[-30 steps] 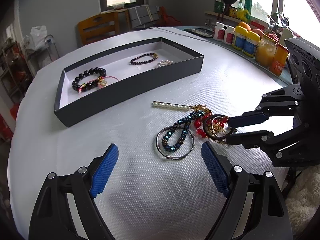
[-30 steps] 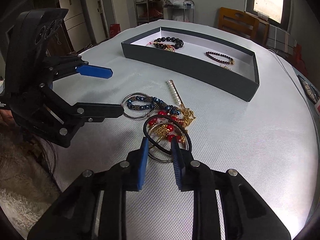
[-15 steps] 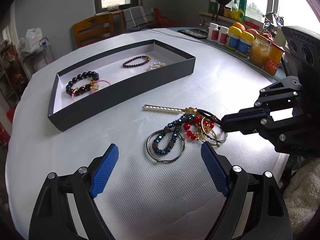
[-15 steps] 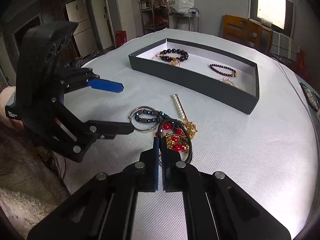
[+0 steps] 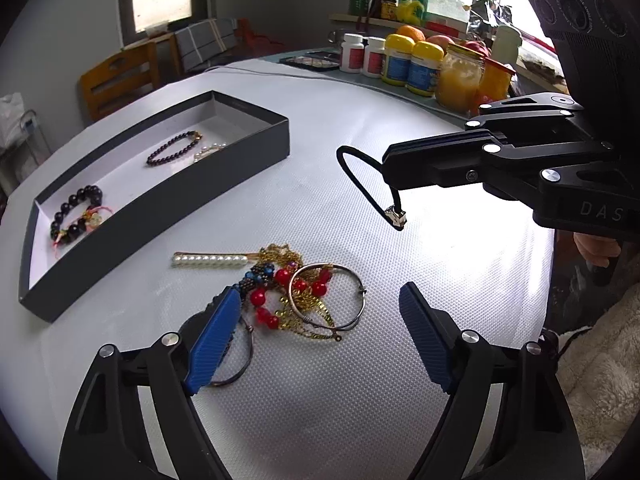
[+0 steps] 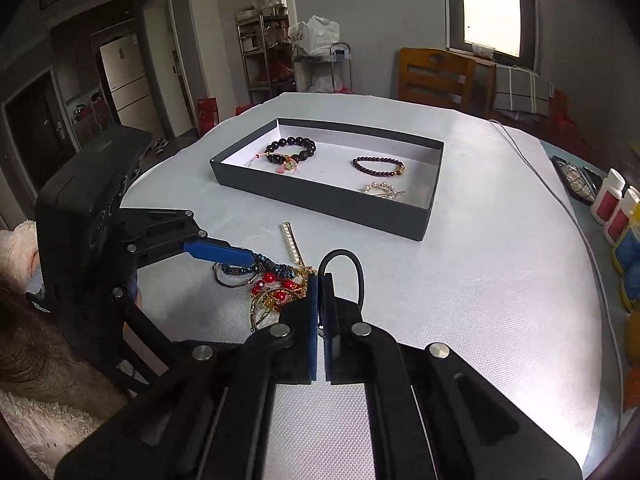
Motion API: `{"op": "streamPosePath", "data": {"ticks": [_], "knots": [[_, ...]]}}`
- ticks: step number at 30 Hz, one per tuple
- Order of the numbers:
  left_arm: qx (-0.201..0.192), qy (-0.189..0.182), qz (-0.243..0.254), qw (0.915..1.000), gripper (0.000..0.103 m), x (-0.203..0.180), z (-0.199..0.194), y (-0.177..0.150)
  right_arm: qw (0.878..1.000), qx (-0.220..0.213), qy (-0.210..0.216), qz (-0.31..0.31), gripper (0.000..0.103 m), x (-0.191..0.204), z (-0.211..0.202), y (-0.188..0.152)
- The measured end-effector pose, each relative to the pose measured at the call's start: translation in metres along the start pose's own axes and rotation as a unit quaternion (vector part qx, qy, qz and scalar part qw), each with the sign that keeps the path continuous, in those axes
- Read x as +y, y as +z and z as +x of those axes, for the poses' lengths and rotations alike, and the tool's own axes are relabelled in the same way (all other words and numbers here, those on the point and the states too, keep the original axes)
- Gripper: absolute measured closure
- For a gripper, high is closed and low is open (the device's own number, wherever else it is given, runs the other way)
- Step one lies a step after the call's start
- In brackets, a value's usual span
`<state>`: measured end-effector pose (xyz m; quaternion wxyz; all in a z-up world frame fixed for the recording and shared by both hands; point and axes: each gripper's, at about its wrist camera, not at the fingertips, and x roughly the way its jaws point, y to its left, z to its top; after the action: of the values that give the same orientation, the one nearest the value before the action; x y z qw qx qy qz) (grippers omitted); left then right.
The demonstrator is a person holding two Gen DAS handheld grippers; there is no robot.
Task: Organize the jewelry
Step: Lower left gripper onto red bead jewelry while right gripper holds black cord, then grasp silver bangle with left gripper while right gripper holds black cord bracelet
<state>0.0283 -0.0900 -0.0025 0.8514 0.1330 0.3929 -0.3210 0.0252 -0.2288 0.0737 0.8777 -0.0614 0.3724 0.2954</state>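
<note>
Jewelry pile [image 5: 296,292] lies between my left gripper [image 5: 320,336] fingers, spread wide and holding nothing, left pad over its beaded end. My right gripper [image 6: 320,280] pinches black cord bracelet [image 5: 360,184] tight, lifted clear of table [image 5: 460,272]. Tray [image 5: 240,160] sits far ahead.

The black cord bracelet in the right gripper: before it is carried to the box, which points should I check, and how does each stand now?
1. Grip: the right gripper is shut on the black cord bracelet. Ok.
2. Lifted free: the loop hangs in the air, apart from the tangled pile on the table. Ok.
3. No trailing piece: only its metal clasp hangs below. Ok.
4. Room in the box: bare floor shows between the bracelets inside. Ok.
5. Left gripper: open, low over the pile, away from the path to the box. Ok.
6. Firmness of the grip on so thin a cord: cannot tell.
</note>
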Motion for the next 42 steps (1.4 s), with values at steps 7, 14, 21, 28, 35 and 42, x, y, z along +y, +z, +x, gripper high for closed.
{"op": "streamPosePath", "data": {"ticks": [7, 14, 21, 28, 35, 42], "knots": [[0.009, 0.008, 0.025, 0.9996, 0.032, -0.009, 0.012, 0.002, 1.000, 0.007, -0.002, 0.016, 0.101, -0.010, 0.000, -0.012], [0.019, 0.010, 0.026, 0.9994, 0.041, -0.009, 0.016, 0.002, 1.000, 0.015, 0.001, 0.023, 0.101, -0.014, 0.004, -0.017], [0.020, 0.012, 0.017, 0.9996, 0.054, -0.005, 0.016, 0.002, 0.999, 0.024, 0.004, 0.030, 0.101, -0.017, 0.008, -0.018], [0.011, 0.004, 0.008, 0.9999, 0.056, -0.001, 0.012, 0.001, 0.999, 0.026, 0.004, 0.029, 0.101, -0.015, 0.009, -0.017], [-0.001, 0.002, 0.005, 1.0000, 0.056, 0.001, 0.004, 0.001, 0.999, 0.027, 0.002, 0.027, 0.101, -0.013, 0.010, -0.016], [-0.007, -0.002, -0.003, 1.0000, 0.096, 0.007, -0.003, 0.003, 0.999, 0.029, -0.001, 0.024, 0.101, -0.011, 0.011, -0.013]]}}
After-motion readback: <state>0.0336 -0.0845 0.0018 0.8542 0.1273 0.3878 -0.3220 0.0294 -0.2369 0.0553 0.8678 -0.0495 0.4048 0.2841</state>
